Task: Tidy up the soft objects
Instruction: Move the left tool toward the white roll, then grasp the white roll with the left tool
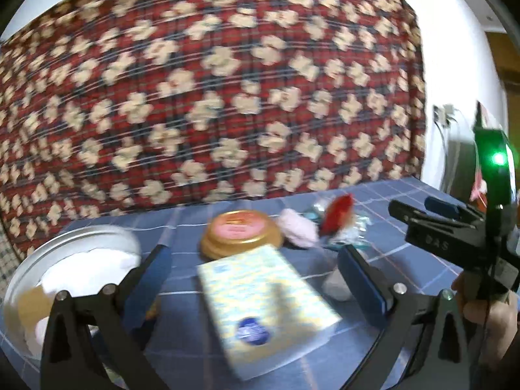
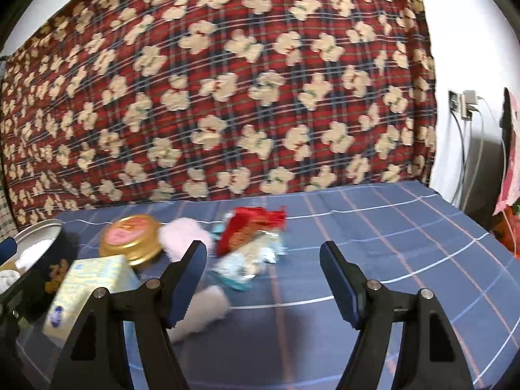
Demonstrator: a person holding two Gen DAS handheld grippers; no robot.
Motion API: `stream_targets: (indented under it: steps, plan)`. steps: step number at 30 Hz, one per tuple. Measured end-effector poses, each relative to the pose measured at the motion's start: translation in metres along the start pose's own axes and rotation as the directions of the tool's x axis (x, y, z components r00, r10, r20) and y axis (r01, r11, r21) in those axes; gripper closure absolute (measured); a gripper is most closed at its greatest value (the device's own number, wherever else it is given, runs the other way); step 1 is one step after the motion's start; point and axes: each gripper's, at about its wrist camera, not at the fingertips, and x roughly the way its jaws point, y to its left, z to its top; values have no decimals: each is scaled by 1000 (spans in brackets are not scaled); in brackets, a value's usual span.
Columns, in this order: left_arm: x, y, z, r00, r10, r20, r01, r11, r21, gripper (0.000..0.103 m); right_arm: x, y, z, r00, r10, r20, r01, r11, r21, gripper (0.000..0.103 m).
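A yellow-and-white tissue pack (image 1: 263, 305) lies on the blue checked cloth between the fingers of my open left gripper (image 1: 256, 279); it also shows in the right wrist view (image 2: 87, 289). A pink fluffy puff (image 1: 299, 227) (image 2: 183, 232) sits beside a gold-lidded tin (image 1: 242, 232) (image 2: 131, 239). A small pale soft roll (image 1: 336, 284) (image 2: 208, 308) lies by the left gripper's right finger. My right gripper (image 2: 263, 276) is open and empty above the cloth; it shows at the right in the left wrist view (image 1: 422, 214). A round metal tin (image 1: 65, 279) (image 2: 32, 247) holds white soft things.
A red snack packet (image 1: 338, 214) (image 2: 250, 230) and crinkled clear wrappers (image 2: 247, 266) lie behind the puff. A red plaid teddy-bear blanket (image 2: 227, 97) hangs behind the table. A wall socket with cables (image 2: 464, 104) is at the right, past the cloth's edge (image 2: 455, 201).
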Motion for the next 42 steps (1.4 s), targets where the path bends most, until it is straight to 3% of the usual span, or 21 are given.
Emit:
stream_targets:
  steps: [7,13,16,22,30,35,39,41,42]
  plan:
    - [29,-54,6,987,-114,-112,125,987,97,0,4,-38,0,999,-48,-13,48,998,40,29]
    - [58,-93,6,966,-149,-213,182,972,147,0,9,-64,1,998,-49,-43,53,992,117,29]
    - [70,-106,4,958,-146,-248,190,968,161,0,10,-74,0,998,-45,-52,52,988,145,29]
    - [104,-122,-3,923,-99,-372,167,974,154,0,14,-87,-1,997,-19,-79,36,976,214,29]
    - [138,-135,-16,863,-65,-501,161,976,149,0,17,-91,-3,995,22,-99,3,970,244,29]
    - [144,-136,-14,855,-72,-514,152,981,117,2,18,-96,-4,994,34,-106,-4,961,276,29]
    - [145,-136,-14,841,-126,-527,191,979,70,15,19,-98,-4,993,39,-111,-6,958,285,29]
    - [142,-133,-13,849,-126,-513,188,980,72,41,19,-98,-4,993,37,-109,-4,958,286,29]
    - [141,-130,-12,852,-123,-509,182,981,67,49,19,-98,-3,994,38,-107,-5,958,286,29]
